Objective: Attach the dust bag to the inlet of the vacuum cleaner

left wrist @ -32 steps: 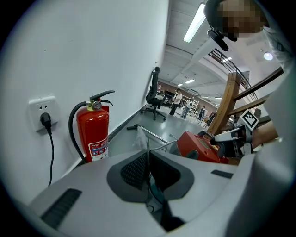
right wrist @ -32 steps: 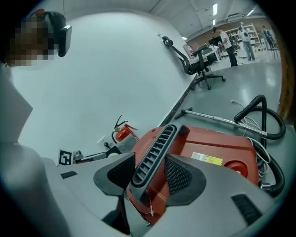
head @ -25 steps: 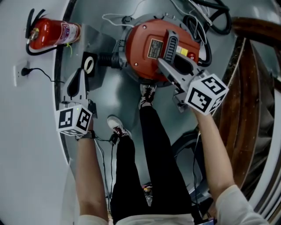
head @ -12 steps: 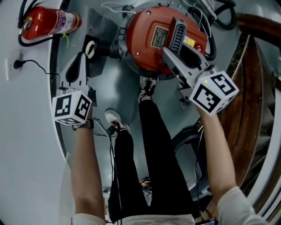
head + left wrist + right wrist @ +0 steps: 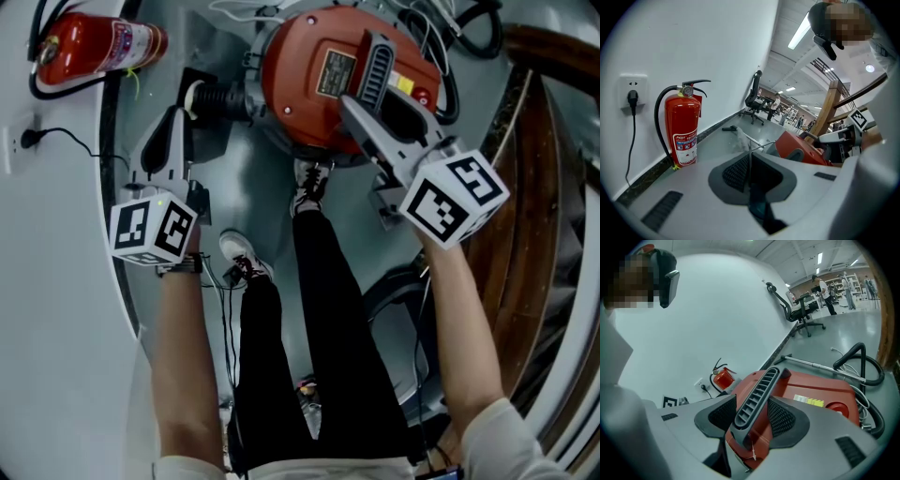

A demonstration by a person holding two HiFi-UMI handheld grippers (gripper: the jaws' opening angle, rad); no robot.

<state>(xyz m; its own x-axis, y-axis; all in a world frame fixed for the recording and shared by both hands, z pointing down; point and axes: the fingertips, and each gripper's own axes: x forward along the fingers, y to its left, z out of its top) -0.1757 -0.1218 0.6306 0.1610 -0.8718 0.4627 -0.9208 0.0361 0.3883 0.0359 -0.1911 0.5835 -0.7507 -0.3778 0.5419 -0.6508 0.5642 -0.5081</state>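
- head view looks steeply down on a red vacuum (image 5: 300, 94) standing on a grey floor (image 5: 234, 187), just past the person's two shoes (image 5: 309, 186).
- right gripper (image 5: 361, 117) reaches onto the vacuum's top. in the right gripper view its jaws sit either side of the grey slotted handle (image 5: 757, 394), and the black ribbed pads (image 5: 723, 414) pinch it, with only a sliver of red showing beside the right-hand pad.
- left gripper (image 5: 173, 131) hangs over the floor left of the vacuum, holding nothing. in the left gripper view its pads (image 5: 736, 171) are pressed together with only a thin seam between them.
- a black ribbed stub (image 5: 220, 98) juts from the vacuum's left side and ends in a pale ring; the left gripper's tip is near it, not touching.
- a silver rating plate (image 5: 333, 70) sits on the vacuum top beside the handle; its print is too small to read.
- a yellow label (image 5: 808, 401) with dark print lies right of the handle, also unreadable, with a round red button (image 5: 836, 408) just beside it.
- a red extinguisher (image 5: 683, 126) stands against the white wall; it has a gauge on top, a black hose, and a white label with red and blue print too small to make out.
- a white socket (image 5: 632, 86) to the left of the extinguisher has a black plug (image 5: 632, 97) in it, its cord hanging down.
- a thick black hose (image 5: 862, 362) coils behind the vacuum, and a metal wand (image 5: 820, 364) lies on the floor.
- a black office chair (image 5: 753, 101) stands far off along the wall.
- each gripper carries a cube of black and white square markers.
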